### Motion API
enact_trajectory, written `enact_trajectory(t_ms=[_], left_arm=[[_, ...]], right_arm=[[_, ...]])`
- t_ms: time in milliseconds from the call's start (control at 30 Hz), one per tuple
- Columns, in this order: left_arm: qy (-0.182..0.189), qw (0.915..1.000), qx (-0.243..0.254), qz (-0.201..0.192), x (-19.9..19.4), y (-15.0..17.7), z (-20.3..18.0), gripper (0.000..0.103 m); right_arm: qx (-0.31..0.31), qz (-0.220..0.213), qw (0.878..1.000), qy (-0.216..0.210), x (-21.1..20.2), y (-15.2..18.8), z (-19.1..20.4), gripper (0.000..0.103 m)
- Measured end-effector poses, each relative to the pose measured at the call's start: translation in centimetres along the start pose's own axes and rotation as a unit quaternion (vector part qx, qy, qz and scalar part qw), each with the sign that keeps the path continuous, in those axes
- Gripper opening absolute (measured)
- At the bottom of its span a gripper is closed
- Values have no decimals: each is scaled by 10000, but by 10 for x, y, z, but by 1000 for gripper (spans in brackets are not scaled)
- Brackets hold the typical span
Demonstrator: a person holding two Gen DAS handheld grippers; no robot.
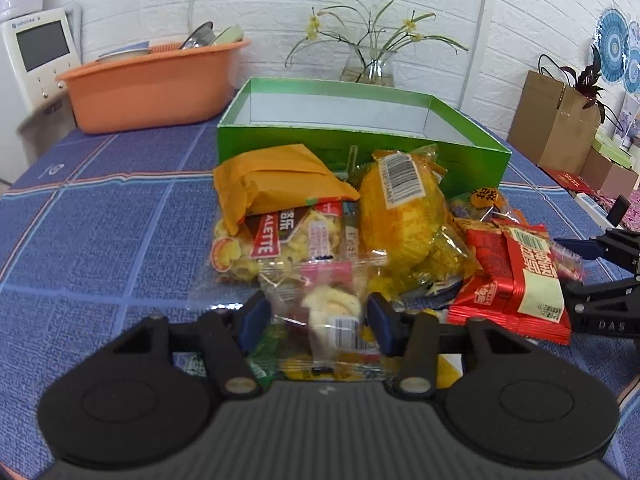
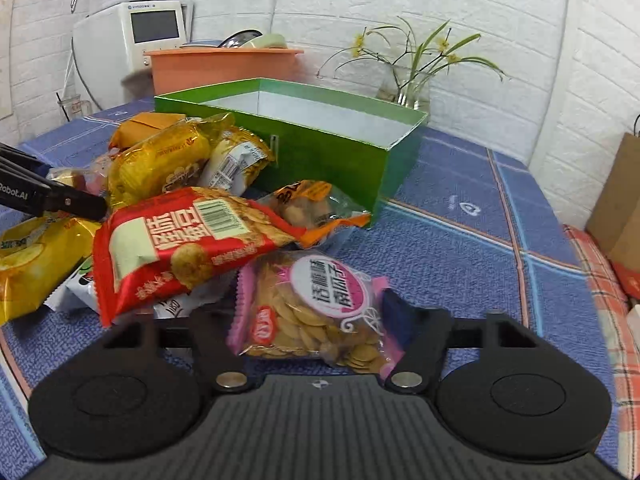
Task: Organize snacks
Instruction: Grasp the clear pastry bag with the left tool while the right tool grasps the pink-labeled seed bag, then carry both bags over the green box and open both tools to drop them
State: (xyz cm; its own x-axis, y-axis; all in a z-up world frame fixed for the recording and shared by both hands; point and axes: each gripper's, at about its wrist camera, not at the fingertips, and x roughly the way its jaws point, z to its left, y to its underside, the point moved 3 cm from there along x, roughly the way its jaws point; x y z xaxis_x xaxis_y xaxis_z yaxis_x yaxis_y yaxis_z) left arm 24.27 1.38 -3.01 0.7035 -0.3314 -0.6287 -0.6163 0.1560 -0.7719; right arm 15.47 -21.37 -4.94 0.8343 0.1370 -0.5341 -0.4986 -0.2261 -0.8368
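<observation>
A pile of snack packets lies on the blue checked tablecloth in front of an empty green box (image 1: 360,136), which also shows in the right wrist view (image 2: 320,148). My left gripper (image 1: 316,316) has its blue pads on either side of a clear packet with a pale snack (image 1: 332,312); the jaws are fairly wide and I cannot tell if they grip it. My right gripper (image 2: 316,332) straddles a pink seed packet (image 2: 320,312), its fingertips hidden by the packet. A red cracker packet (image 2: 188,240) lies to the left of it and shows in the left view (image 1: 520,280).
An orange basin (image 1: 156,80) with dishes stands at the back left beside a white appliance (image 1: 40,52). A glass vase with flowers (image 1: 372,64) stands behind the box. Cardboard boxes (image 1: 556,120) stand off the table to the right.
</observation>
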Motion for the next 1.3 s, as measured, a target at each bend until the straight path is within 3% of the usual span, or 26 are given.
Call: enact_trajectory(t_ms=[67, 267, 400, 600, 733, 833, 933, 1133, 1300], left_arm=[[68, 10000, 47, 22, -4, 1, 0, 47], [166, 9993, -36, -322, -39, 0, 6, 47], [432, 9972, -90, -605, -82, -12, 10, 47], [535, 9915, 424, -1108, -142, -74, 2, 47], [297, 9878, 754, -1327, -148, -128, -9, 47], [139, 9844, 738, -1588, -135, -155, -10, 47], [238, 9840, 378, -1727, -105, -160, -3, 47], [396, 9907, -175, -1289, -13, -154, 14, 47], [590, 9928, -508, -912, 59, -163, 18, 47]], right_arm=[[-57, -15, 10000, 32, -4, 1, 1, 91], [571, -21, 9980, 282, -24, 6, -12, 89], [958, -352, 9941, 370, -57, 0, -17, 89], [1402, -1149, 9832, -201, -106, -67, -20, 89], [1530, -1598, 9747, -324, -105, -123, -23, 90], [1582, -1773, 9712, -190, -78, -154, -28, 90], [1611, -1745, 9713, 131, -41, -161, -28, 90], [2034, -1059, 9730, 257, 33, -135, -42, 89], [1947, -725, 9779, 246, 76, -129, -40, 89]])
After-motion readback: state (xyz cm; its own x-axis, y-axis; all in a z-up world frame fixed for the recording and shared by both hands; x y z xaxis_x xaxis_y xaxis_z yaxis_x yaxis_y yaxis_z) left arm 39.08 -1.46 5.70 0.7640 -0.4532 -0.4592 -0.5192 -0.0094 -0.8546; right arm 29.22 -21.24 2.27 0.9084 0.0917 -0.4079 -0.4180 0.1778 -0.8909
